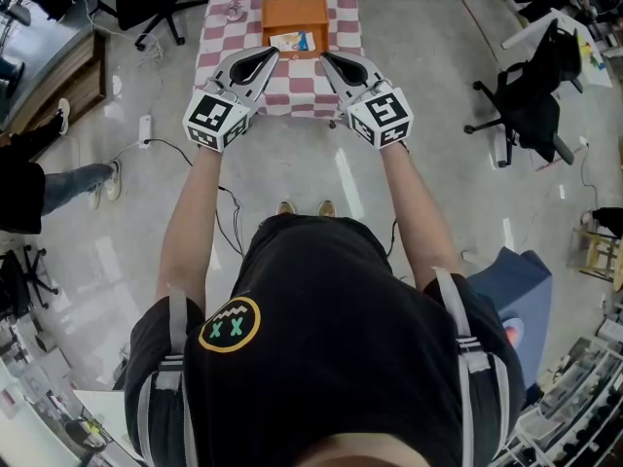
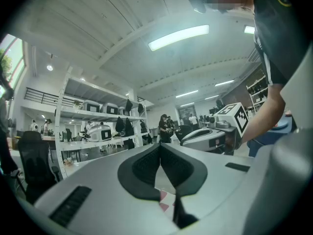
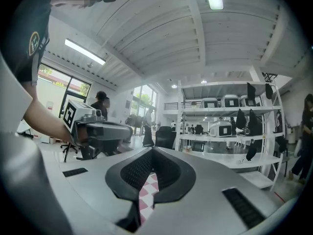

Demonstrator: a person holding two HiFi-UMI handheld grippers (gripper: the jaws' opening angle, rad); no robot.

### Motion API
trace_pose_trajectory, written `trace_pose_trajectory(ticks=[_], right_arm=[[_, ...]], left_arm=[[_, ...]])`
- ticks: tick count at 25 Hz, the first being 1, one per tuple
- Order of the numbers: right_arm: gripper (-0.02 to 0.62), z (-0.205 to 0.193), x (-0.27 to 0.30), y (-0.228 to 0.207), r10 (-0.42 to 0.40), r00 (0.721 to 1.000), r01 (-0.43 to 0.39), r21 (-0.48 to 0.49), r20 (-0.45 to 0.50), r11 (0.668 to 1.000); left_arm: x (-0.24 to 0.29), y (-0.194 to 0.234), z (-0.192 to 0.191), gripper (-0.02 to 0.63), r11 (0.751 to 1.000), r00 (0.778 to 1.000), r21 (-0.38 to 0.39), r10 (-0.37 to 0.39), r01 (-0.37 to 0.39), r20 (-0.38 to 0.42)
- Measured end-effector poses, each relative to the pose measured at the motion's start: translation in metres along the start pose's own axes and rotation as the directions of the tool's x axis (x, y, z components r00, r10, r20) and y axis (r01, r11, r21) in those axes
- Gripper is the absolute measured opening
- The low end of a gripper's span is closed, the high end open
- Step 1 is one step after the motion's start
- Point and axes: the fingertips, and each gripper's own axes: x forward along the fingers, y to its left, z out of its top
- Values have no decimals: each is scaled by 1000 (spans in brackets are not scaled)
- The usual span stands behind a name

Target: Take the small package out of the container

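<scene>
The small package (image 1: 291,40) lies in the orange container (image 1: 295,13) on the checkered tabletop (image 1: 219,52). In the head view, the left gripper (image 1: 265,56) and right gripper (image 1: 329,59) hover near the container's front corners. In the left gripper view, the fingers are pressed together with nothing between them. In the right gripper view, the fingers are likewise together and empty, with the checkered tabletop below.

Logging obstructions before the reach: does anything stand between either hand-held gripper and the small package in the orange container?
Nothing visible does. The small blue-and-white package lies exposed in the orange box-shaped container; the left hand-held gripper and right hand-held gripper hover shut before it, over bare pink-and-white checkered tablecloth.
</scene>
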Motion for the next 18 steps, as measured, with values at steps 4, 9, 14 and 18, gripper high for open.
trace_pose_trajectory(ticks=[4, 9, 14, 18], right_arm=[[20, -1, 0, -1, -1, 1000, 1, 3, -4, 1000], [41, -3, 0, -1, 2, 1000, -2, 2, -10, 1000], [57, -5, 0, -2, 2, 1000, -2, 2, -10, 1000], [81, -3, 0, -3, 4, 1000, -4, 4, -9, 1000]], left_arm=[[1, 0, -1, 20, 1000, 1000, -3, 1, -1, -2], [1, 0, -2, 20, 1000, 1000, -4, 1, -1, -3], [2, 0, -4, 20, 1000, 1000, -2, 2, -2, -8], [2, 1, -3, 20, 1000, 1000, -1, 3, -3, -8]])
